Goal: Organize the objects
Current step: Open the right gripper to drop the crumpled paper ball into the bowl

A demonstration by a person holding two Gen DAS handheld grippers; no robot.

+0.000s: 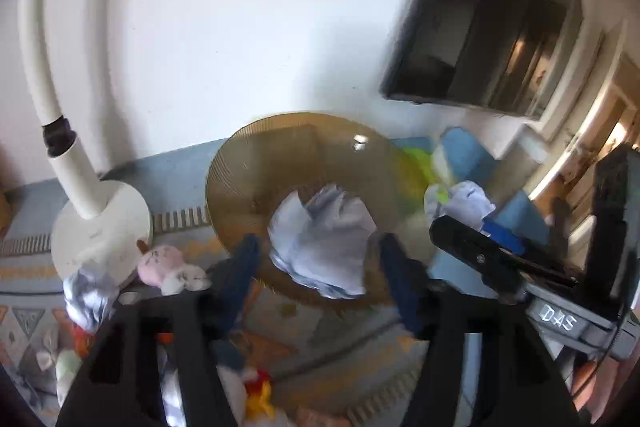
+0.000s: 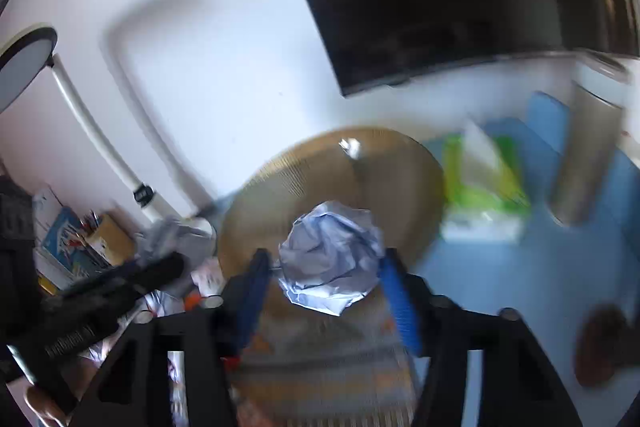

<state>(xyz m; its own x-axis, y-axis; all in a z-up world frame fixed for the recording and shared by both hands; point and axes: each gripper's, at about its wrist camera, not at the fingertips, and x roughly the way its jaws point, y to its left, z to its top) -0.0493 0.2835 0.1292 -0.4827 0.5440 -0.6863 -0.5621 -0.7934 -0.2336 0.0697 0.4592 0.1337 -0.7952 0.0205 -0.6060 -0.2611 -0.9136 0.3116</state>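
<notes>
Crumpled paper balls sat clamped in the left gripper [image 1: 318, 263] and right gripper [image 2: 326, 267], carried toward the amber bowl [image 1: 256, 163], release seemingly next.

Black hand-held gripper [image 1: 318, 263] frames, blue ribbed finger pads [image 2: 400, 301] (screws visible), white "DAS" label [image 1: 558, 319]

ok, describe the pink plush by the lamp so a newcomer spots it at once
In the left wrist view, find the white lamp's round base at the left. The pink plush toy lies just right of it on the patterned cloth. It is the only pink, soft thing there; the nearby paper wad is grey-white and crumpled.
</notes>
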